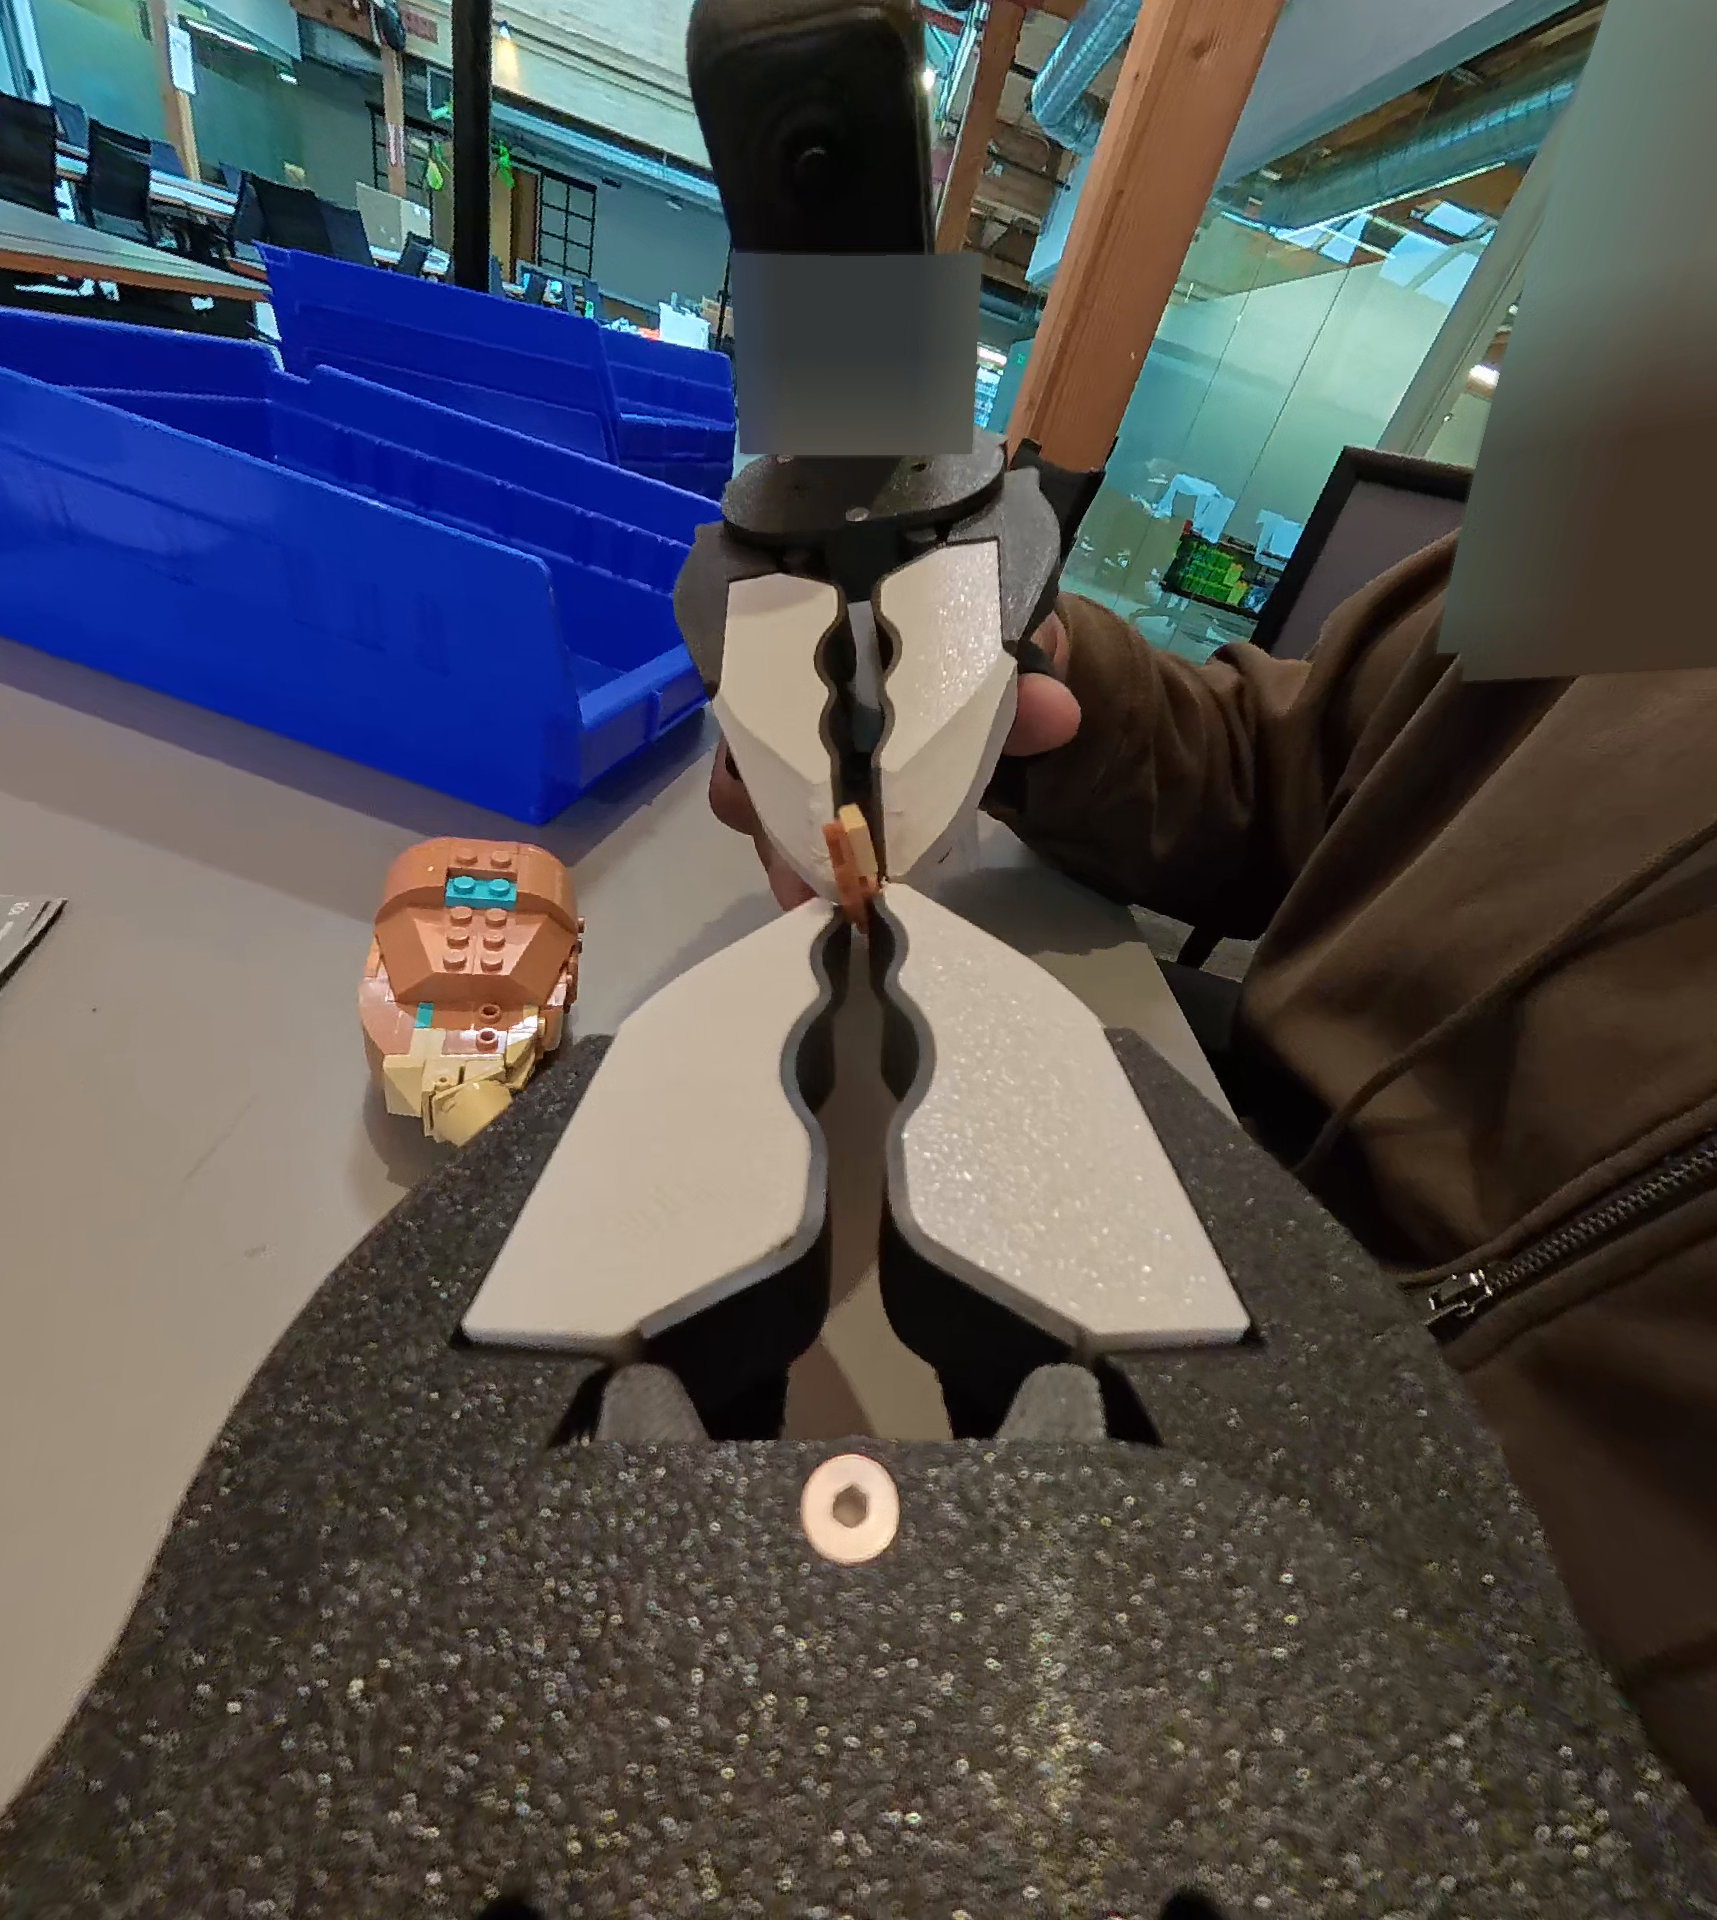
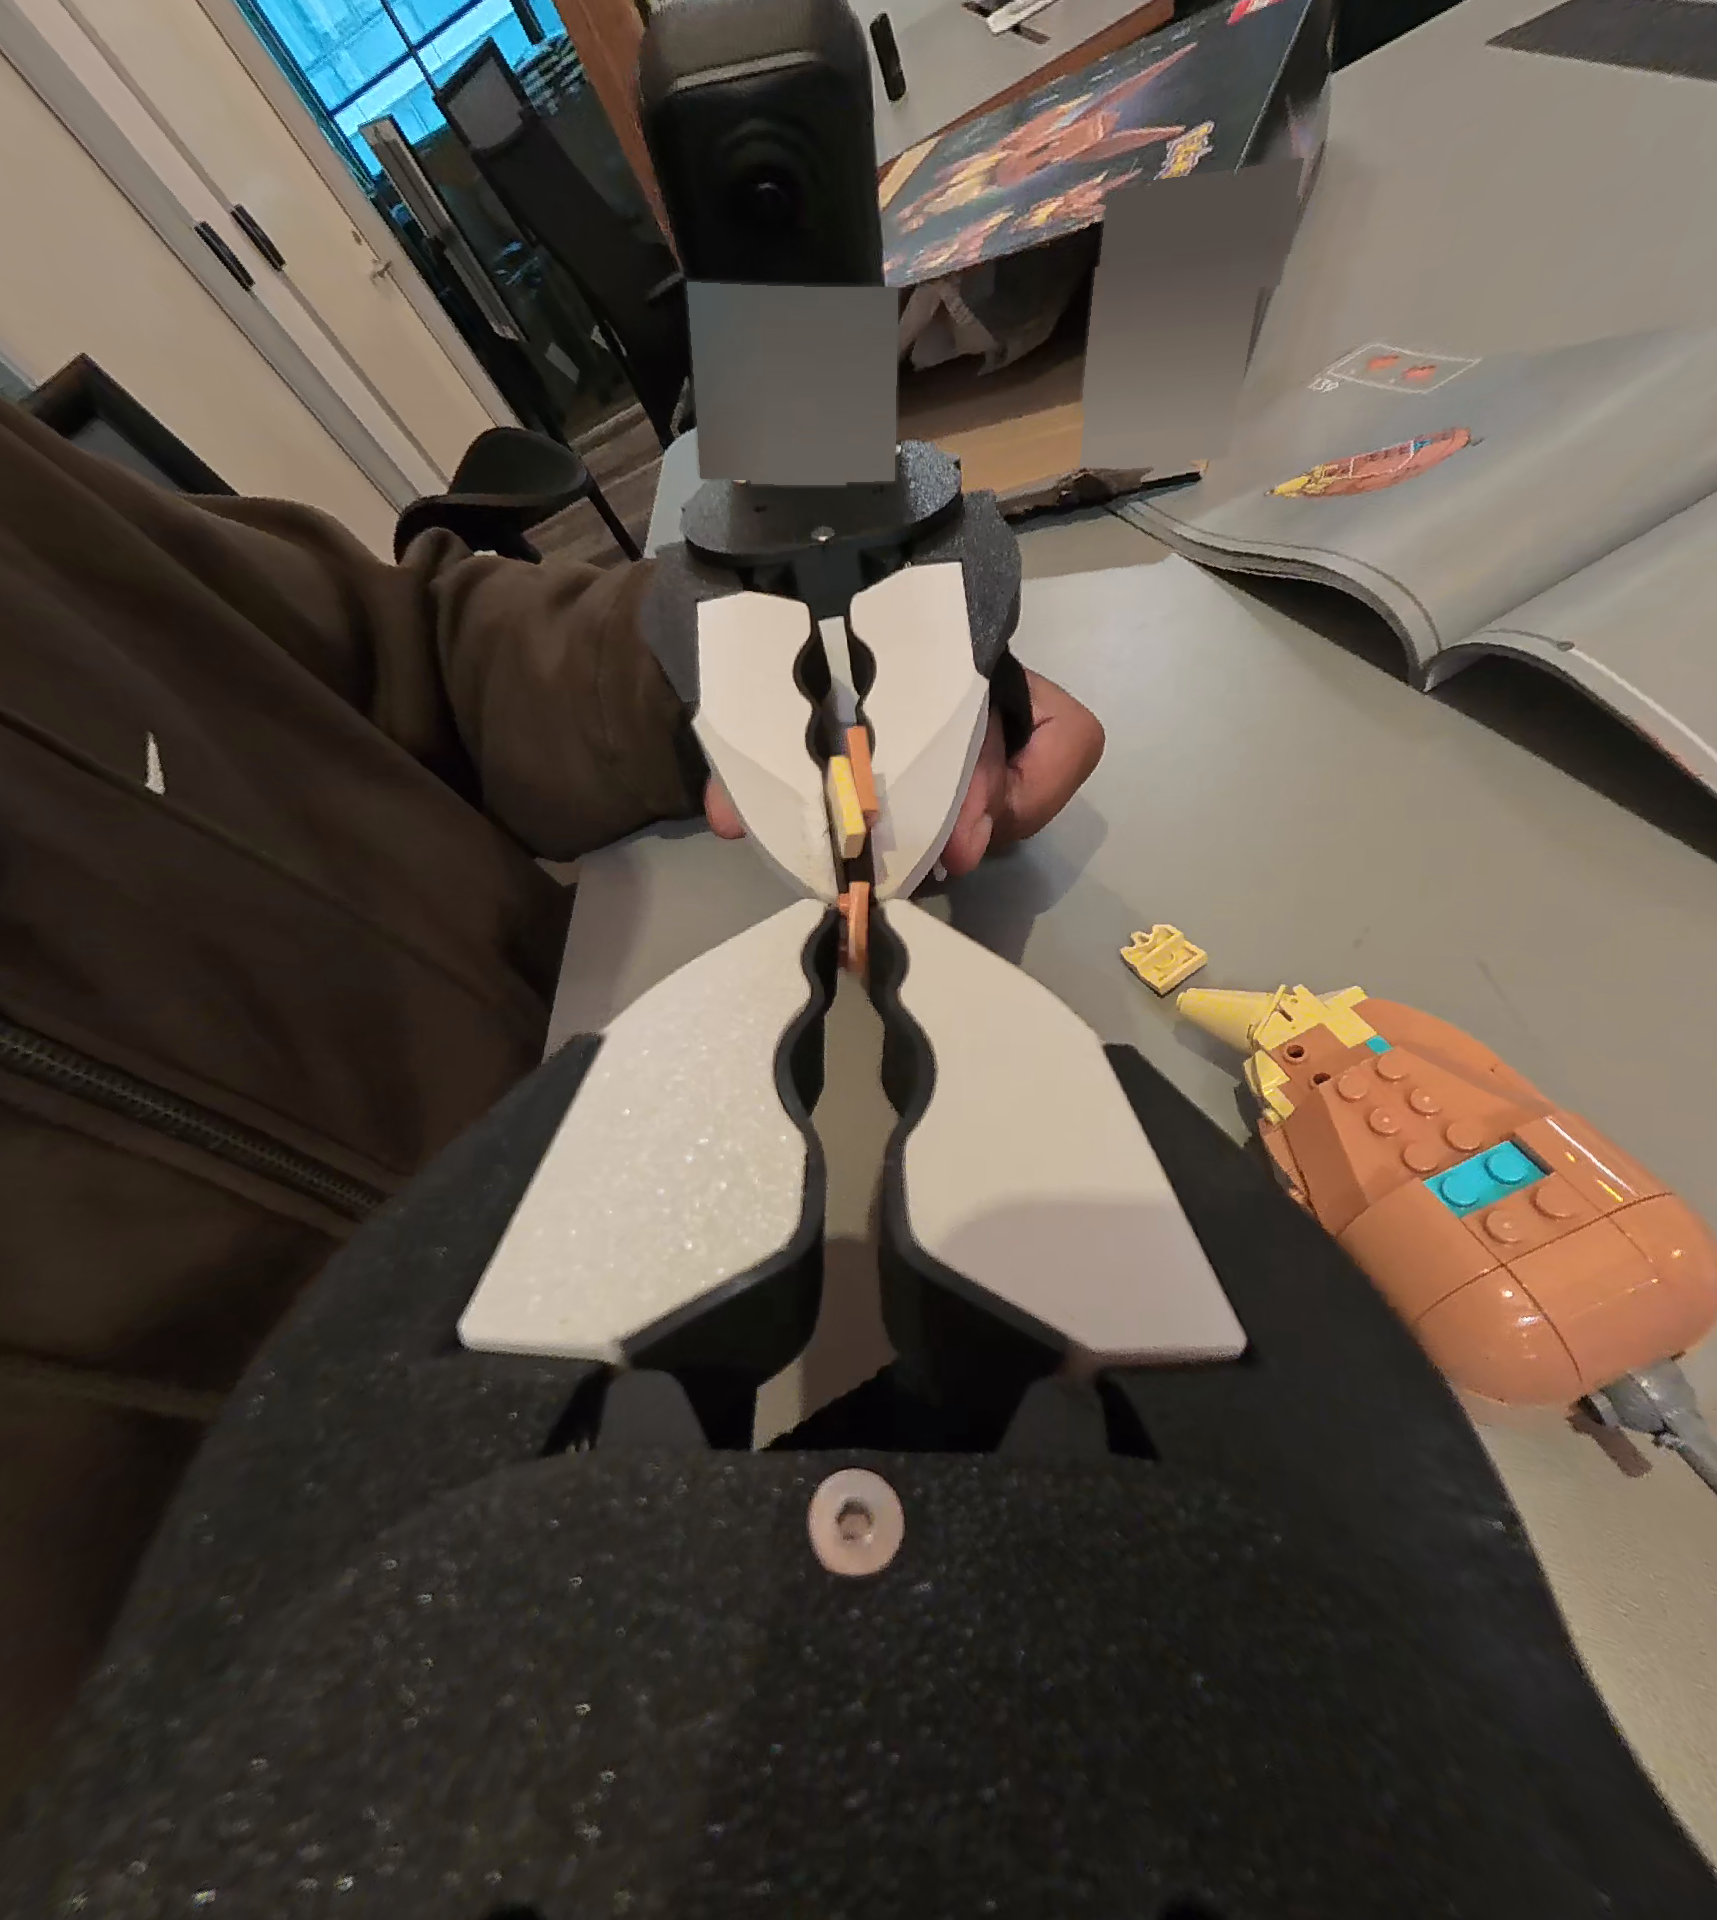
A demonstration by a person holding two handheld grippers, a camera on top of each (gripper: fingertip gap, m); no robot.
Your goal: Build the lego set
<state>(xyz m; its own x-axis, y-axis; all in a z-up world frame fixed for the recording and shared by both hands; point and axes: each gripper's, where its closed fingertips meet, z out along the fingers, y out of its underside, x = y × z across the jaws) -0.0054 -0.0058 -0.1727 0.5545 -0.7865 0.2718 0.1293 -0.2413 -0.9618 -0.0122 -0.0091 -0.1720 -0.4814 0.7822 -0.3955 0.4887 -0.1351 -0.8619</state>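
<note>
My two grippers meet tip to tip above the grey table [image 1: 106, 1299]. My left gripper [image 1: 854, 920] is shut on a small stack of yellow and orange plates [image 2: 849, 795]. My right gripper [image 2: 854, 920] is shut on a small orange piece [image 2: 856, 925], which touches the left gripper's stack. The right gripper [image 1: 859, 883] faces me in the left wrist view, with the orange piece [image 1: 849, 847] at its tips. The half-built brown lego model [image 1: 469, 966] lies on the table left of the grippers; in the right wrist view it [image 2: 1488, 1205] lies to the right.
Blue storage bins [image 1: 262, 540] stand at the back left. A loose yellow piece [image 2: 1163, 956] lies near the model. An open instruction booklet [image 2: 1560, 582] and the set's box [image 2: 1072, 177] lie beyond. A person in a brown jacket [image 1: 1508, 935] holds both grippers. My two grippers' fingertips are within a few centimetres of each other.
</note>
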